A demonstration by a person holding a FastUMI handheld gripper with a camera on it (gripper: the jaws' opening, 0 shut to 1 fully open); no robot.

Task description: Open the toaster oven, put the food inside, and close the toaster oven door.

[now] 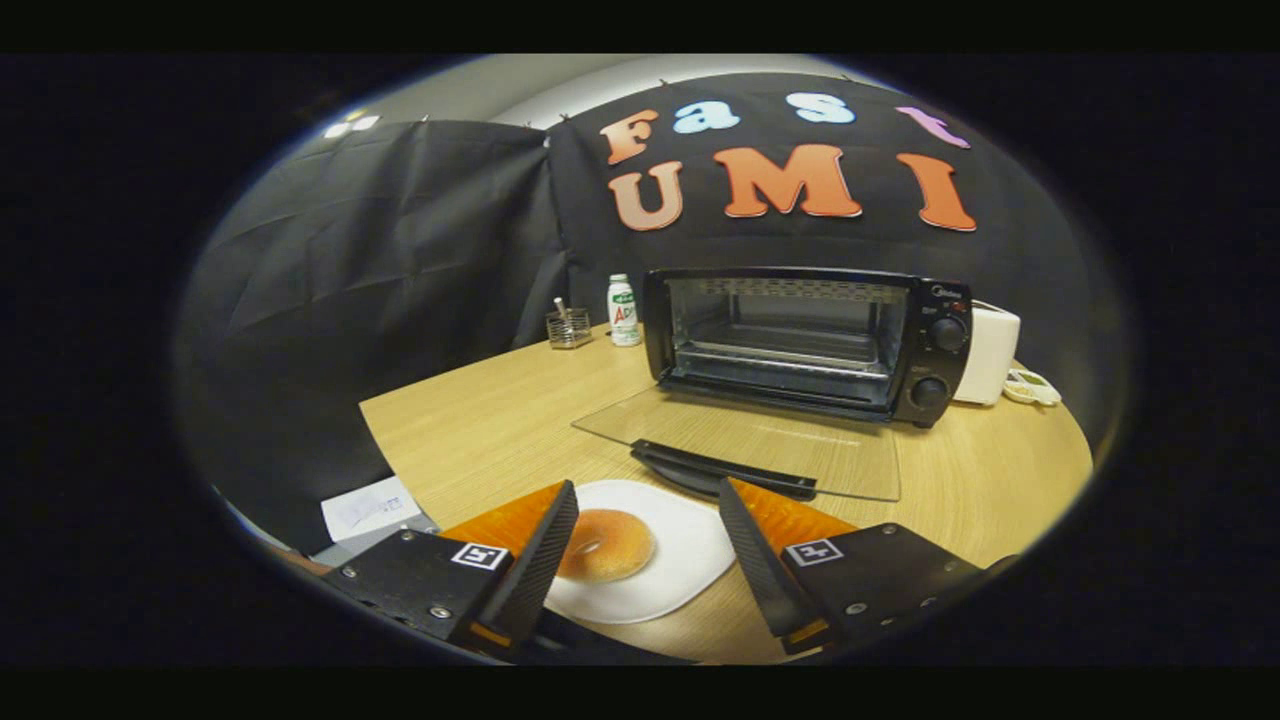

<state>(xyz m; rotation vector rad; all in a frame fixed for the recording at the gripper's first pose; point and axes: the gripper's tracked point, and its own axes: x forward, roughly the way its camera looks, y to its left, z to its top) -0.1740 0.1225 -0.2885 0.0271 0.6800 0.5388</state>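
Black toaster oven (808,340) open, glass door (745,440) lying flat toward gripper (648,510).
Jaws spread wide, holding nothing; round golden bagel (604,545) on white plate (680,560) between them, wooden bench (480,430) open leftward.

The gripper (648,500) points forward and slightly downward, its two fingers spread wide apart with a broad gap between them, gripping nothing. The left finger (540,565) and the right finger (755,560) angle outward from their mounts, their ribbed inner faces turned toward each other, and neither presses on anything. Each finger's dark mounting block sits behind it, carrying a small square marker and screw heads on its upper face.
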